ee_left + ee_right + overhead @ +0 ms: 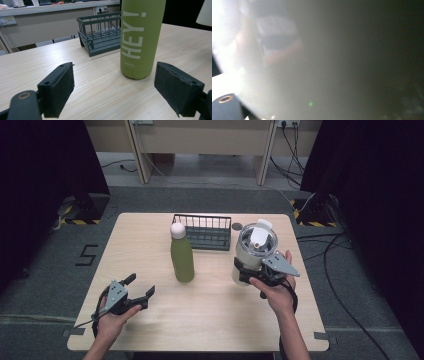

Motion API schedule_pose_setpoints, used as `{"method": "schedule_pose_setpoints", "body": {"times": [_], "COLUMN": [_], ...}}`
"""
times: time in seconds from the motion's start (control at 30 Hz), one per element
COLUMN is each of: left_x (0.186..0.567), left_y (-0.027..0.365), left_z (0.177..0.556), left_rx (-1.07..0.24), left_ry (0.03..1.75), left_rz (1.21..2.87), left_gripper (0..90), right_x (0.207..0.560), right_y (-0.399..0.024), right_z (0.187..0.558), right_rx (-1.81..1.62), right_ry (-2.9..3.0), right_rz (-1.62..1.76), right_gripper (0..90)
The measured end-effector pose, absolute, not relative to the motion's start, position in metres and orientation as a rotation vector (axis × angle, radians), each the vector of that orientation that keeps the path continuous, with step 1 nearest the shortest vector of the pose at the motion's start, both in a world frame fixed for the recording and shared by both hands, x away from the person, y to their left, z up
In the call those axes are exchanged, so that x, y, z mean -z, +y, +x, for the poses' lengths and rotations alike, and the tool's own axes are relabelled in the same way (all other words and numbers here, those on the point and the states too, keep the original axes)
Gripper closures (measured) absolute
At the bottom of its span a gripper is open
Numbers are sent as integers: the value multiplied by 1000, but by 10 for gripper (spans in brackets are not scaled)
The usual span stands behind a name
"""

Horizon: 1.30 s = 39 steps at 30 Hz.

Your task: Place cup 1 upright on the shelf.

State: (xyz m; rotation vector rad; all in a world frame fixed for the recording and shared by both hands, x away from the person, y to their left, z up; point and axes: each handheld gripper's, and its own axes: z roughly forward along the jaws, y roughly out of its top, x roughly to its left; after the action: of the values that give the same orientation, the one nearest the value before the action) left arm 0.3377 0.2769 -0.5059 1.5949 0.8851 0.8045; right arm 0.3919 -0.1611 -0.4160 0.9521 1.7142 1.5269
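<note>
Nearest, left gripper [141, 287] at the table's [210, 320] front-left, jaws apart on nothing, bare wood all round. Right gripper [245, 272] front-right, clamped round the lower body of one white jug [255, 251] with clear lid, well inside the right edge. One green bottle [182, 254], white cap, "HEY!" lettering, upright mid-table between them, apart from both. One dark wire basket [204, 231] by the far edge.
</note>
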Motion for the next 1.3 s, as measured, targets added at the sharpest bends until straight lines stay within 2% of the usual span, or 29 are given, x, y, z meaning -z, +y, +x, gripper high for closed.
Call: {"method": "schedule_pose_setpoints", "body": {"times": [1.3], "left_x": [507], "left_y": [279], "left_z": [336], "left_rx": [-789], "left_ry": [892], "left_rz": [1581], "left_gripper": [160], "right_x": [402], "right_y": [-132], "right_z": [456], "right_rx": [-1475], "right_ry": [1711], "right_rz": [994], "right_gripper": [101]}}
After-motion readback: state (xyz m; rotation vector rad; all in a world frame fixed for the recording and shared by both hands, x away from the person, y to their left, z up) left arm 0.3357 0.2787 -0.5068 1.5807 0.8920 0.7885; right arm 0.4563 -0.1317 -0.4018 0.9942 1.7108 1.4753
